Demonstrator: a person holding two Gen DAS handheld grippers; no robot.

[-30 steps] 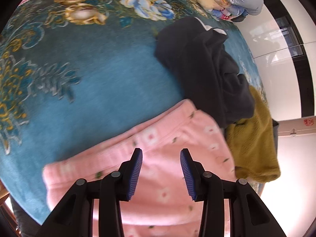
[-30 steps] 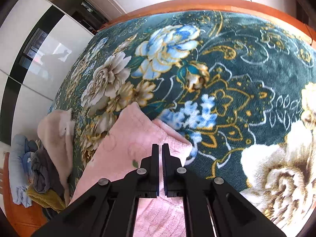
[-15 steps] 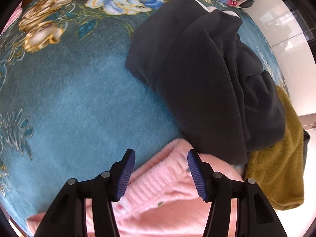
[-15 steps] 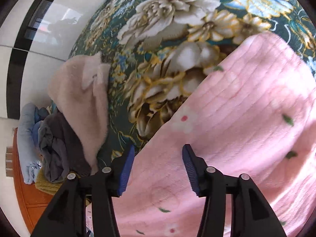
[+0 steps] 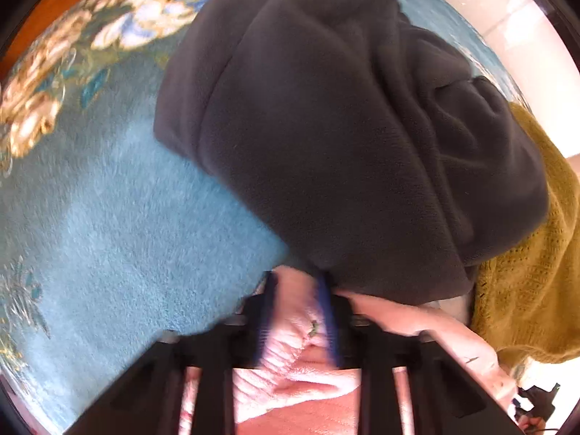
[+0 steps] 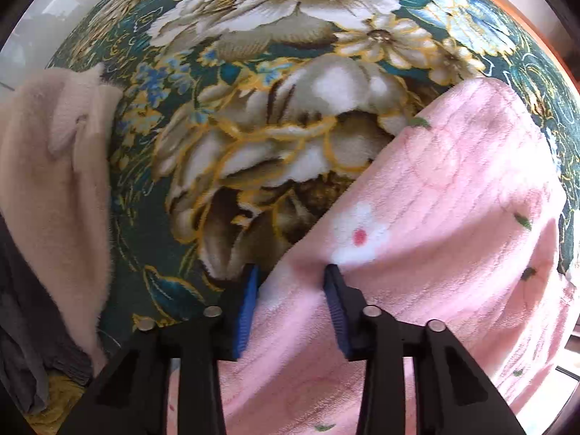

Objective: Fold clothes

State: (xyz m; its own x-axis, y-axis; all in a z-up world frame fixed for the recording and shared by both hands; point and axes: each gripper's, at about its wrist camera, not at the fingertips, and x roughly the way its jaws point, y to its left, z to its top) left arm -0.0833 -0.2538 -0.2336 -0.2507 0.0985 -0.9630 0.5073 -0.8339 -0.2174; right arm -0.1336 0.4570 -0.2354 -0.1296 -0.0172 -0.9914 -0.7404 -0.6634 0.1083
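A pink fleece garment with small flowers (image 6: 427, 217) lies on a teal floral bedspread (image 6: 253, 116). In the right wrist view my right gripper (image 6: 291, 279) is half closed around a raised edge of the garment, with cloth between the blue pads (image 6: 335, 301). In the left wrist view my left gripper (image 5: 297, 290) is pinched on a bunched corner of the same pink garment (image 5: 293, 330), right at the edge of a dark grey fleece (image 5: 344, 127). This view is motion-blurred.
A mustard knit garment (image 5: 525, 272) lies right of the dark fleece. A pale beige fluffy garment (image 6: 47, 181) lies at the left in the right wrist view, with grey clothes (image 6: 21, 344) below it. The wooden bed frame (image 6: 536, 25) runs along the far edge.
My left gripper moved forward to the pink garment's far corner beside the dark fleece and closed on it. My right gripper opened, moved to the garment's edge and is now closing around it.
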